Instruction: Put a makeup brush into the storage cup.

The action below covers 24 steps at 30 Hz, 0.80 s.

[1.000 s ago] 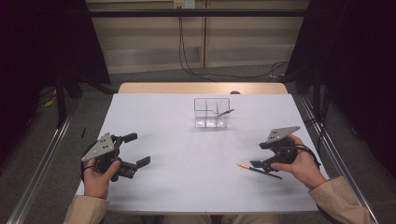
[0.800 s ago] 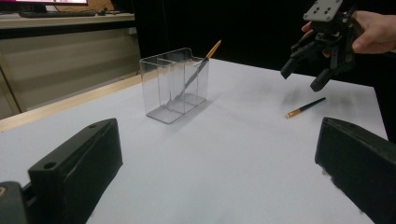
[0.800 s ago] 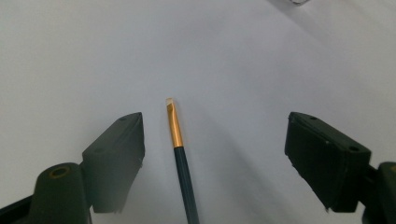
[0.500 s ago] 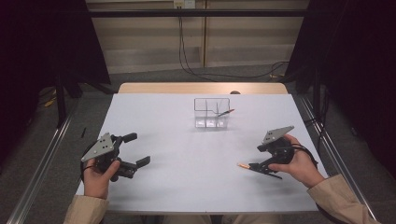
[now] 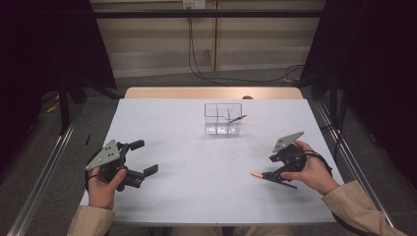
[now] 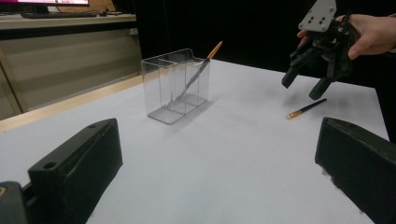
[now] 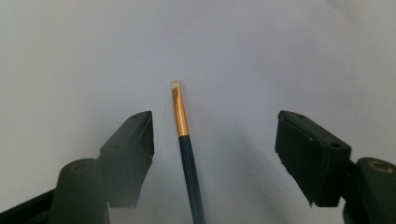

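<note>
A dark-handled brush (image 7: 187, 149) with a gold ferrule lies flat on the white table (image 5: 196, 162). My right gripper (image 7: 215, 140) straddles it, tilted down over it. Its jaws have just been closing but still stand apart, and neither pad touches the brush, which lies nearer the left jaw. In the high view this brush (image 5: 258, 175) pokes out left of the right gripper (image 5: 275, 174). A clear divided holder (image 5: 222, 119) stands mid-table with another brush (image 5: 237, 118) leaning in it. My left gripper (image 5: 146, 157) rests open at the front left, holding nothing.
The left gripper view looks across the table at the holder (image 6: 175, 84), the right gripper (image 6: 306, 86) and the loose brush (image 6: 306, 108). The table's wooden far edge (image 5: 211, 92) lies behind the holder. Cables run on the floor beyond.
The right gripper has dipped slightly toward the brush on the table and its jaws have narrowed a little. The left gripper has stayed put.
</note>
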Motion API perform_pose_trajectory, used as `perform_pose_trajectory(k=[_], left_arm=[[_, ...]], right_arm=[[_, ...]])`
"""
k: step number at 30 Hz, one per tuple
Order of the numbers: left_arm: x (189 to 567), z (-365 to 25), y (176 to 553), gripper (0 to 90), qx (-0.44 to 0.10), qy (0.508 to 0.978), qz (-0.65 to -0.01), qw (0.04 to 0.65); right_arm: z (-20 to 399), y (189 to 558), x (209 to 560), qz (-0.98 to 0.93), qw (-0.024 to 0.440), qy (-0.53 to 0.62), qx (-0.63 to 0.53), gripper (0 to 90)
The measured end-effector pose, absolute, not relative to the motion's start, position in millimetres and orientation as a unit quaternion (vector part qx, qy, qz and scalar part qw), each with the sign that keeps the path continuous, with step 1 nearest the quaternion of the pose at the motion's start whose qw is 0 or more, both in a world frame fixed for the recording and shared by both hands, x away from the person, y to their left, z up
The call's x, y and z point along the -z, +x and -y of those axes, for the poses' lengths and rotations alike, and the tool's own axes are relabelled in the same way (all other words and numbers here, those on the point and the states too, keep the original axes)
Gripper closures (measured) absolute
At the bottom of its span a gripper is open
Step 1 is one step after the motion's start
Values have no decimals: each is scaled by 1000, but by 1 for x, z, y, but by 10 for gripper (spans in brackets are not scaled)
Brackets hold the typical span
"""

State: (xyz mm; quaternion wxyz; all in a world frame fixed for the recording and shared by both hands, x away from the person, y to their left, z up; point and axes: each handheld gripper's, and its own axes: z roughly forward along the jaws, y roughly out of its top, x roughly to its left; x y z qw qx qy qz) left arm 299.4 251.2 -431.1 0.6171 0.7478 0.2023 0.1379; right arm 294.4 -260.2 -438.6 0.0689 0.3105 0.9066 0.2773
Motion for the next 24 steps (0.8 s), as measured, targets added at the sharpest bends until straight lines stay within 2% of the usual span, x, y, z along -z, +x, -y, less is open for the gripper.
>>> perform_pose_trajectory(k=[12, 24], left_arm=[[432, -251, 300, 5, -136, 749, -203, 616], [432, -250, 300, 5, -135, 749, -203, 616]], right_arm=[[257, 296, 442, -916, 55, 306, -255, 379], [256, 296, 442, -920, 52, 304, -240, 422]])
